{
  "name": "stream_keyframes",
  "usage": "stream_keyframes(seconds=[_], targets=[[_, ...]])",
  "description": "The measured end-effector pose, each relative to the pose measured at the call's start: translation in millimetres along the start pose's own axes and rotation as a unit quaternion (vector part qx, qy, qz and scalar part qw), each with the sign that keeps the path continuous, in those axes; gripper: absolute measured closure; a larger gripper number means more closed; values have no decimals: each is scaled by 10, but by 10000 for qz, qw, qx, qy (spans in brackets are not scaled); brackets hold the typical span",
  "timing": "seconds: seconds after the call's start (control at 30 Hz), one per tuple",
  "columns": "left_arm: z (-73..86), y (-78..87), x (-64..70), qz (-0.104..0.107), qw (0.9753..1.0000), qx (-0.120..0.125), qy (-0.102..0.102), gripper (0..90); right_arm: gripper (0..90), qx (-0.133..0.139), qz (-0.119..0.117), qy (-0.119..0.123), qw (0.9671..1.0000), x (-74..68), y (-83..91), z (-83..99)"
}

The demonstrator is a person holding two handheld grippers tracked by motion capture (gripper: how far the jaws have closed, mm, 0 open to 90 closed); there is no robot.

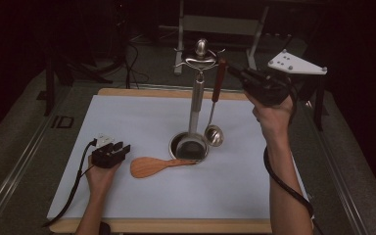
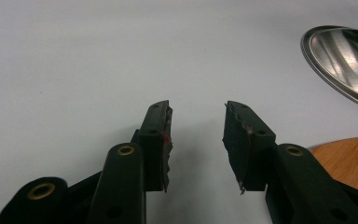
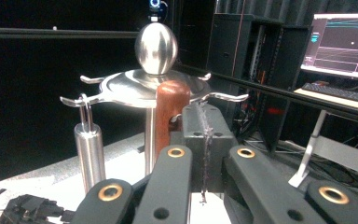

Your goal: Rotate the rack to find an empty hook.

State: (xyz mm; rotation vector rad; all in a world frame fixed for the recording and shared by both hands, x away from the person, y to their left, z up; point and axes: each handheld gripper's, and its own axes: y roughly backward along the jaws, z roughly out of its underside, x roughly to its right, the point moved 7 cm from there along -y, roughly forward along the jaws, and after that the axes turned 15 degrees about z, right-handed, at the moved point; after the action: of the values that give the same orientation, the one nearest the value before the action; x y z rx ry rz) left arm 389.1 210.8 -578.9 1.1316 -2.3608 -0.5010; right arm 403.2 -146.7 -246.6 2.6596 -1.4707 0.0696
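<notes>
A steel utensil stand (image 1: pixel 201 47) with an egg-shaped knob (image 3: pixel 156 42) rises from a round base (image 1: pixel 176 144) mid-table. A ladle (image 1: pixel 214 134) with a brown handle (image 3: pixel 168 112) hangs from a hook on its right side. A steel-handled utensil (image 3: pixel 89 149) with a dark head (image 1: pixel 191 148) hangs at the front. My right gripper (image 1: pixel 234 71) is raised at the top of the ladle handle. Its jaws (image 3: pixel 204 112) are shut pad to pad, beside the handle. A wooden paddle (image 1: pixel 149 166) lies flat by the base. My left gripper (image 1: pixel 121 146) rests open (image 2: pixel 198 109) left of the paddle (image 2: pixel 349 158).
A white sheet (image 1: pixel 127 117) covers a wooden board (image 1: pixel 176 226) on a grey table. The stand's shiny base rim (image 2: pixel 340 60) is just right of the left jaws. A monitor (image 3: pixel 345 44) and keyboard sit far behind the stand.
</notes>
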Motion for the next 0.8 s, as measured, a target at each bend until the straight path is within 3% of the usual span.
stream_keyframes(seconds=[0.8], targets=[[-1,-6,0,0,10000,12,10,617,900,48,-25,165,9998,-92,71,-1]])
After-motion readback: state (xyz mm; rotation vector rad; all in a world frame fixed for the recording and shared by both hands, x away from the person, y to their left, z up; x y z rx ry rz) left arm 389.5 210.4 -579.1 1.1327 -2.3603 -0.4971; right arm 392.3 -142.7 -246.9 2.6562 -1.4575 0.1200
